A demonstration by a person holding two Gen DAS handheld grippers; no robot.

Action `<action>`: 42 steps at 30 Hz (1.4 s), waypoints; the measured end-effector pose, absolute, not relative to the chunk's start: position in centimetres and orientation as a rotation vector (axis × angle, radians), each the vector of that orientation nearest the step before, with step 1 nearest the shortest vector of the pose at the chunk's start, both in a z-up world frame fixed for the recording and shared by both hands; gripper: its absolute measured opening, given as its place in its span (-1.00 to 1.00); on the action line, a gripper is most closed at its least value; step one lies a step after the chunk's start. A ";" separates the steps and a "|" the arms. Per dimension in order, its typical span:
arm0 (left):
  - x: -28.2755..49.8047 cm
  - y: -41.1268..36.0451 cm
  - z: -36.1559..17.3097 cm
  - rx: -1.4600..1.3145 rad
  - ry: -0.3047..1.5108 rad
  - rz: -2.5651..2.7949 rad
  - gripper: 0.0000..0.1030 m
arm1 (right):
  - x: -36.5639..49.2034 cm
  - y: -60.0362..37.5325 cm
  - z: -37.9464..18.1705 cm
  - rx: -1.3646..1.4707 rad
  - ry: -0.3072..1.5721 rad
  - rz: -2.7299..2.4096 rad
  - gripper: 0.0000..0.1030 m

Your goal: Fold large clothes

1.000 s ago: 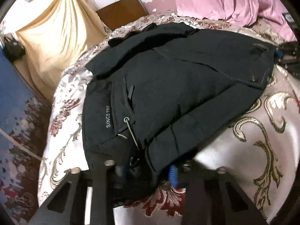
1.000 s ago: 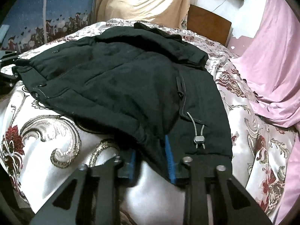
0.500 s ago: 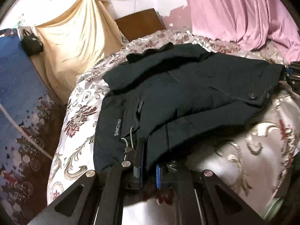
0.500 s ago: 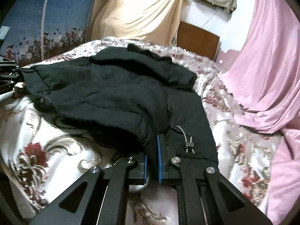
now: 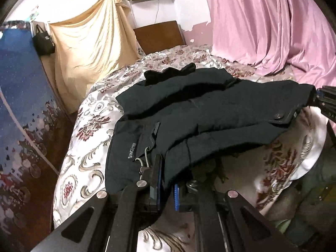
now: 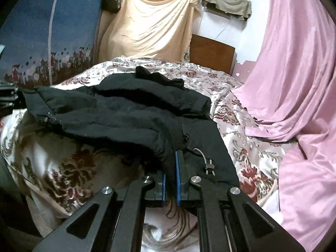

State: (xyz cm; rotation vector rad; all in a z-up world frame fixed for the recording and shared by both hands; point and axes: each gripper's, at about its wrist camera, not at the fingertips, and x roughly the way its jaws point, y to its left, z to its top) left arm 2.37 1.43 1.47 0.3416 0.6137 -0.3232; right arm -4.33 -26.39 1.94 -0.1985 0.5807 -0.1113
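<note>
A large black padded jacket [image 5: 210,113] lies on a floral satin bedspread [image 5: 88,130]; it also shows in the right wrist view [image 6: 130,113]. My left gripper [image 5: 167,180] is shut on the jacket's near hem beside a "SINCE 1960" label and a drawcord. My right gripper [image 6: 170,174] is shut on the opposite near hem corner by a cord toggle [image 6: 209,166]. Both lift the hem off the bed. The other gripper shows at each view's edge, right in the left wrist view [image 5: 327,98].
A pink curtain [image 5: 262,25] hangs to the right and spills onto the bed [image 6: 304,147]. A beige cloth [image 5: 90,42], a wooden headboard [image 5: 159,35] and a blue patterned panel [image 5: 19,105] stand behind and left. A black bag [image 5: 44,42] hangs there.
Both grippers closed from open onto the jacket's hem and rose, lifting the near edge off the bedspread; more of the room behind is now in view.
</note>
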 end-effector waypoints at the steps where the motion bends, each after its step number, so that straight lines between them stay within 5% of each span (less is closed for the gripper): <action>1: 2.2 1.6 1.5 0.335 0.609 -0.319 -0.83 | -4.7 -26.4 2.1 -0.194 0.571 -0.116 -0.88; 23: 10.0 0.6 10.3 0.244 0.461 -0.329 -0.85 | 2.6 -28.0 8.6 -0.058 0.407 -0.160 -0.88; 42: 18.9 -1.6 12.4 0.219 0.424 -0.292 -0.85 | 12.3 -30.0 10.8 0.001 0.346 -0.189 -0.88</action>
